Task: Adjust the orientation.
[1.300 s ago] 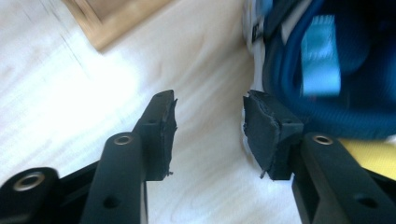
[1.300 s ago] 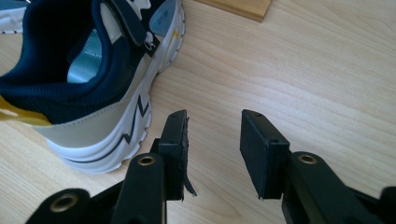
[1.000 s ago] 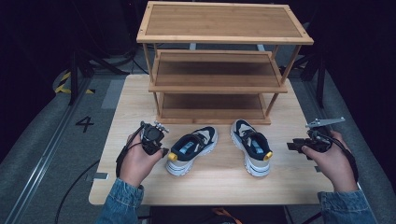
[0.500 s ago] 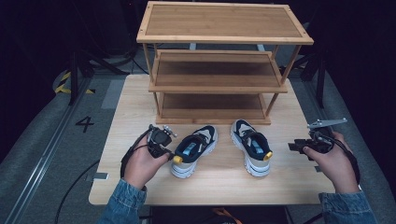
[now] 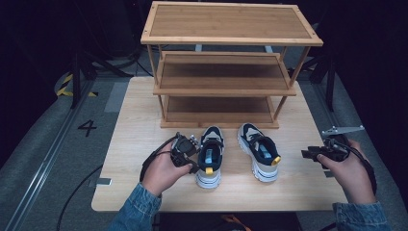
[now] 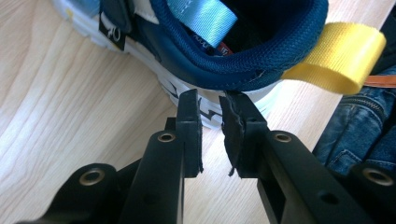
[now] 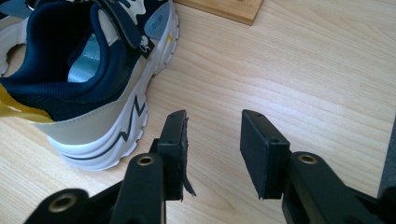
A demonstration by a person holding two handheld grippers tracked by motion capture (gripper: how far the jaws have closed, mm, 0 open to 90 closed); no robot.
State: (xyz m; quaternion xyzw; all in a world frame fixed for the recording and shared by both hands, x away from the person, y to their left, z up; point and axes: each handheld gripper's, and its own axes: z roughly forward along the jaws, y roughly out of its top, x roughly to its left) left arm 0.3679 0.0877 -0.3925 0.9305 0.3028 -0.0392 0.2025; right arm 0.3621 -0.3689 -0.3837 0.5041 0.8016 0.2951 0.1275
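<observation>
On the tabletop (image 5: 144,120), before the wooden shoe rack (image 5: 226,72), the left shoe (image 5: 210,156) lies beside the right shoe (image 5: 259,151). At its heel the left claw (image 6: 210,105) stands slightly apart, having just reopened a little, pinching nothing. Well right, the right claw (image 7: 212,126) gapes over bare wood, empty.

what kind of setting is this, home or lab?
Likely a lab recording rig, not a home: wooden table in a dark room, a floor marking "4", a bamboo shoe rack and handheld grippers by two sneakers.
</observation>
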